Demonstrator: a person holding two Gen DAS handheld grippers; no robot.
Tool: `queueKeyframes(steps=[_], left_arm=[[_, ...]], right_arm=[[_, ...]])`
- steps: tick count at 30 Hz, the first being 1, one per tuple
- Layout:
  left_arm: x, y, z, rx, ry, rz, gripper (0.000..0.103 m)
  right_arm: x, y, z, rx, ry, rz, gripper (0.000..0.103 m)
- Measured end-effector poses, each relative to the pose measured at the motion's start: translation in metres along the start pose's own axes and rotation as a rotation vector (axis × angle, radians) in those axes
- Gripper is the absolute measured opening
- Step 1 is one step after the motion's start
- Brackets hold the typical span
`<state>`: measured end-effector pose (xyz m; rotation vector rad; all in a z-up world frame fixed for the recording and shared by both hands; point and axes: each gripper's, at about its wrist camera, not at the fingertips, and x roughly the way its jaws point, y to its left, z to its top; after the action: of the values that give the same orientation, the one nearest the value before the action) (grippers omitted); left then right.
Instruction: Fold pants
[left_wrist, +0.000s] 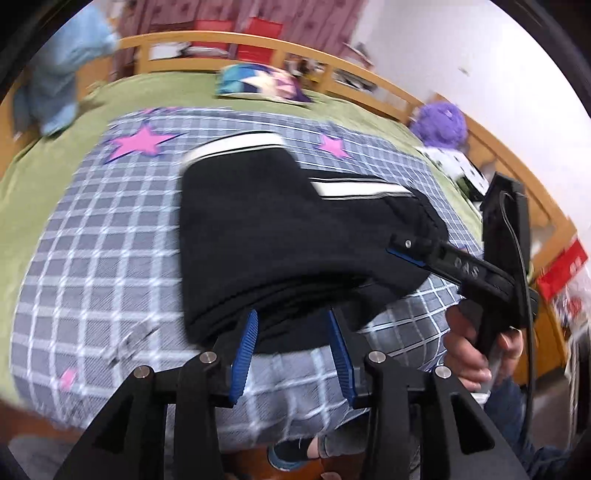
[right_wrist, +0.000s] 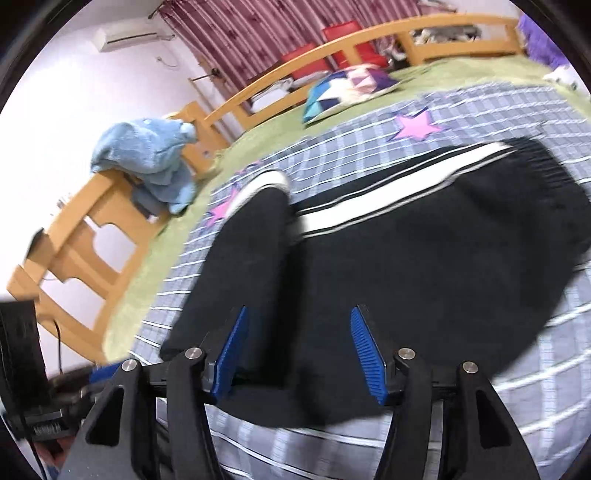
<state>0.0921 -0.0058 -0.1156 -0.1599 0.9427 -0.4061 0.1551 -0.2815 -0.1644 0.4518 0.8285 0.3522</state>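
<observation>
The black pants (left_wrist: 280, 229), trimmed with white side stripes, are seen lying folded into a thick bundle on a grey checked blanket (left_wrist: 110, 236) printed with pink stars, which is spread over a green bed cover (left_wrist: 33, 177) inside a wooden bed frame (left_wrist: 369, 79).

In the left wrist view, the near folded edge of the pants is found between the tips of the left gripper (left_wrist: 291, 323). Its jaws are held apart, the blue ribbed pads (left_wrist: 245, 347) standing clear on either side of the cloth; no pressing of the pads on the fabric can be made out. The right gripper (left_wrist: 410, 251) is seen from the side at the right end of the bundle, its finger lying over the black fabric near the waistband. A hand (left_wrist: 476, 350) is wrapped around its handle.

In the right wrist view, the right gripper (right_wrist: 299, 325) is shown with its jaws well apart. The pants fill the space ahead of and between the blue pads (right_wrist: 365, 354), with the fabric lying under them rather than being clamped. The elastic waistband is seen towards the upper right, and a leg cuff with a white edge lies towards the upper left.

Beyond the pants, a patterned cushion (right_wrist: 351, 86) is laid on the bed, a light blue towel (right_wrist: 155, 155) is draped over the frame, and a purple plush toy (left_wrist: 439, 123) is propped at the bedside.
</observation>
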Motion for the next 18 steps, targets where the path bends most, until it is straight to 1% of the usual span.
queueKeyframes(steps=[1,2,5,6,7,8,9,10,13,18], left_arm=[[-0.005,0.008,-0.003,-0.022,-0.003,0.006,0.037],[-0.010,0.017,-0.006,-0.051,-0.009,0.012,0.037],[-0.026,0.044,-0.014,-0.130,-0.029,0.001,0.037],[-0.031,0.051,-0.016,-0.153,-0.039,0.002,0.037],[-0.036,0.057,-0.017,-0.163,-0.048,0.005,0.037],[-0.038,0.058,-0.018,-0.164,-0.052,0.007,0.038],[-0.042,0.060,-0.018,-0.163,-0.057,0.005,0.038],[-0.044,0.060,-0.018,-0.160,-0.061,0.000,0.038],[-0.046,0.057,-0.018,-0.146,-0.065,-0.019,0.040],[-0.037,0.046,-0.014,-0.130,-0.041,-0.032,0.041]], right_arm=[[0.006,0.004,0.000,0.007,0.007,0.015,0.061],[0.017,0.008,0.001,0.015,0.014,0.021,0.061],[0.046,0.015,-0.003,0.041,0.064,-0.004,0.060],[0.054,0.017,-0.006,0.055,0.078,0.002,0.058],[0.057,0.018,-0.008,0.065,0.078,0.000,0.048],[0.059,0.019,-0.010,0.071,0.073,0.000,0.042],[0.060,0.022,-0.012,0.069,0.073,0.000,0.037],[0.059,0.023,-0.013,0.065,0.071,-0.010,0.036],[0.054,0.028,-0.014,0.046,0.058,-0.035,0.033],[0.050,0.028,-0.014,0.053,0.053,-0.047,0.031]])
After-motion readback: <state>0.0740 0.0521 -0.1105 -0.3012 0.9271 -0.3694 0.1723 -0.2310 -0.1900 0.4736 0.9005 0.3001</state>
